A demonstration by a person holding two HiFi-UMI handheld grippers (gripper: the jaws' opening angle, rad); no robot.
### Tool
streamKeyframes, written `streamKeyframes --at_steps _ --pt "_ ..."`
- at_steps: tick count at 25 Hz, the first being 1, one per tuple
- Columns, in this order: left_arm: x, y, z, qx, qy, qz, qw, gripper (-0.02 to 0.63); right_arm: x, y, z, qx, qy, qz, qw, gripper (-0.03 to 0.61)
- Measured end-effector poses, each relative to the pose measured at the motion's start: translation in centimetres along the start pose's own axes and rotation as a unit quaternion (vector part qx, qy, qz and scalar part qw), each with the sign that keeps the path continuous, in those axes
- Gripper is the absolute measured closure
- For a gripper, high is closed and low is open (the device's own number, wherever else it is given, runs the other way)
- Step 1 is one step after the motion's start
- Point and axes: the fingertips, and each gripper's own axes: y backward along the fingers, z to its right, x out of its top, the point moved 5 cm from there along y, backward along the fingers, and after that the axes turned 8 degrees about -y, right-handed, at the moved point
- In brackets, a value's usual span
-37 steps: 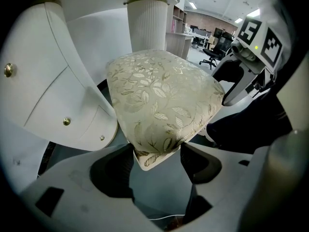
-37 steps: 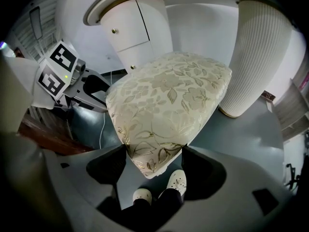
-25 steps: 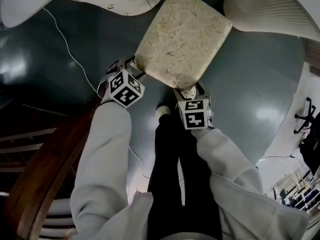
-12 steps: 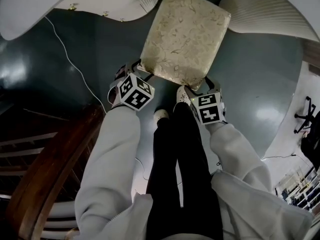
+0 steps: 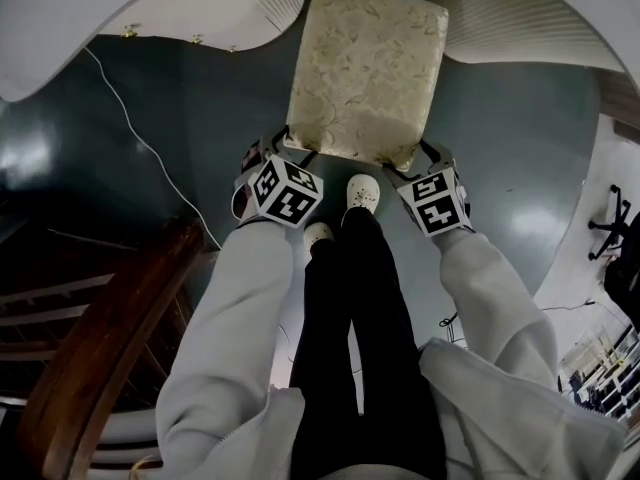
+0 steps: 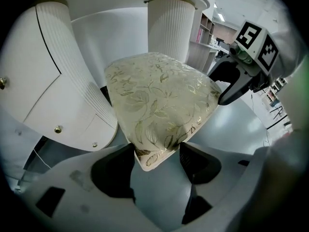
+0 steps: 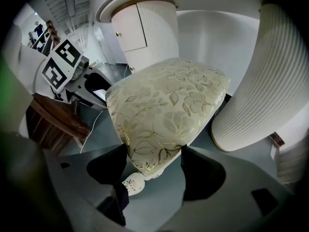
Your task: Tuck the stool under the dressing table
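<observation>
The stool has a cream cushion with a gold leaf pattern and stands on the dark floor between the two ribbed white pedestals of the dressing table. My left gripper is shut on the cushion's near left corner. My right gripper is shut on the near right corner. In the left gripper view that corner of the stool sits wedged between the jaws of the left gripper. In the right gripper view the other corner of the stool fills the jaws of the right gripper. The stool's legs are hidden.
The right pedestal curves close by the stool's far right corner. A white cable trails over the floor at the left. Dark wooden furniture stands at the lower left. The person's white shoes are just behind the stool.
Both grippers have pushed the stool forward, toward the gap between the pedestals. The cushion has turned squarer to the table, and the person's feet have stepped after it.
</observation>
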Motion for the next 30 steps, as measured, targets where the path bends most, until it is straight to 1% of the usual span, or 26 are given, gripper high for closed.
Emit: streamKeyframes --at_steps 10,16,20,24,26,30 --pt "3.5 -1.2 -0.5 0.013 0.013 0.002 0.9998 0.337 2.6 0.2 5.0 0.010 0.050 -0.018 0.999 0.176" --pt "5.5 -2.0 -1.0 0.021 0.036 -0.006 0.9991 0.336 4.1 0.0 7.5 0.020 0.075 -0.030 0.997 0.175" --pt "6.9 -2.7 -1.6 0.027 0.051 -0.012 0.9982 0.336 5.3 -0.4 9.2 0.020 0.085 -0.035 0.996 0.172" --pt "9.2 -3.2 -3.4 0.028 0.063 -0.021 0.9974 0.336 7.7 -0.5 11.5 0.024 0.091 -0.042 0.995 0.166" --pt "9.6 -3.3 -3.8 0.026 0.065 -0.018 0.9974 0.336 8.2 -0.5 11.9 0.023 0.091 -0.039 0.995 0.166" --pt "9.4 -3.4 -3.7 0.022 0.063 -0.020 0.9976 0.336 7.9 -0.5 11.7 0.015 0.089 -0.035 0.995 0.167"
